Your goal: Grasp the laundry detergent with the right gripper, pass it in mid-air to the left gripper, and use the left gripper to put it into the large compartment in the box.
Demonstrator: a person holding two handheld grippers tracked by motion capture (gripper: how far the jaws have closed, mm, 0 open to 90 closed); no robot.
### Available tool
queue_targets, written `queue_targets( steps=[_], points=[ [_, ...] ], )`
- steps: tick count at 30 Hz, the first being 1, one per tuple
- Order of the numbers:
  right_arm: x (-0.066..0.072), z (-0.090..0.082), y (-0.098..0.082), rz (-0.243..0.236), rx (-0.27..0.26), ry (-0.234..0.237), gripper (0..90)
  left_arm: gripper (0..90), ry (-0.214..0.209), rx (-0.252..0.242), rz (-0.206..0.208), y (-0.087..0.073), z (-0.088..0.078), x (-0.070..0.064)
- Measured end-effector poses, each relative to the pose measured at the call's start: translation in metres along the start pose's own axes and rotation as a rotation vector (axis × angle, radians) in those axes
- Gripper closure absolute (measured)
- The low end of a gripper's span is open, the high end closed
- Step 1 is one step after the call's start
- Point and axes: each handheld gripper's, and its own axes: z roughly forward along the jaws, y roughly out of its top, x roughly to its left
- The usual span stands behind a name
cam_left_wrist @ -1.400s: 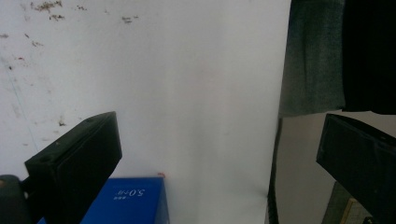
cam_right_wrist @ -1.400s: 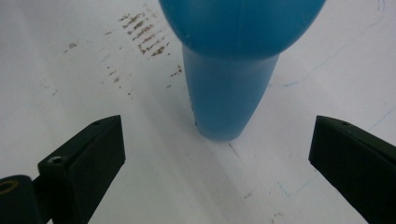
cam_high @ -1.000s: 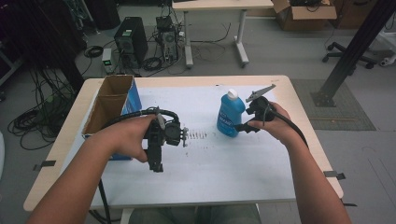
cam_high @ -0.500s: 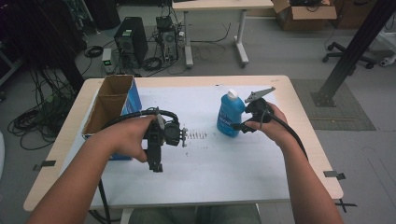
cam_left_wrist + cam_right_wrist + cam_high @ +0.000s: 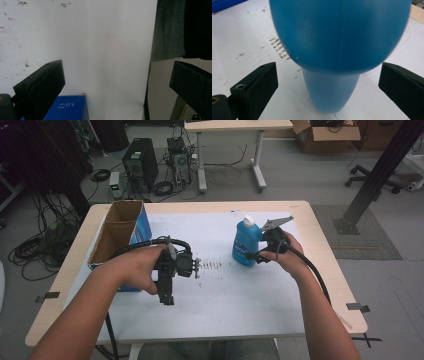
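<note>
Right gripper (image 5: 256, 256) spread wide, jaws standing to either side of the blue bottle (image 5: 244, 241) without touching it, nothing clamped yet. Bottle upright on the white sheet (image 5: 240, 295) toward the far right of the table (image 5: 320, 245), long axis vertical, white cap up, lying straight ahead of that gripper and looming close between its jaws in the right gripper view (image 5: 337, 37); likely only a short push forward and a squeeze across the body needed. Left gripper (image 5: 166, 296) well apart near the cardboard box (image 5: 120, 235), also gaping open and empty, pointed back toward the near edge.
</note>
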Motion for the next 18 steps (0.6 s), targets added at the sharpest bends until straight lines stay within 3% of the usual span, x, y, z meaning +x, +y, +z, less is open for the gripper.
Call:
queue_targets(
  steps=[10, 18],
  points=[
    [0.0, 0.011, -0.005, 0.028, -0.083, -0.004, 2.2, 0.4, 0.003, -0.004, 0.005, 0.002, 0.0, 0.0],
    [-0.001, 0.022, -0.013, 0.044, -0.114, -0.009, 2.1, 0.4, 0.001, -0.001, 0.01, 0.004, 0.0, -0.001]
  ],
)
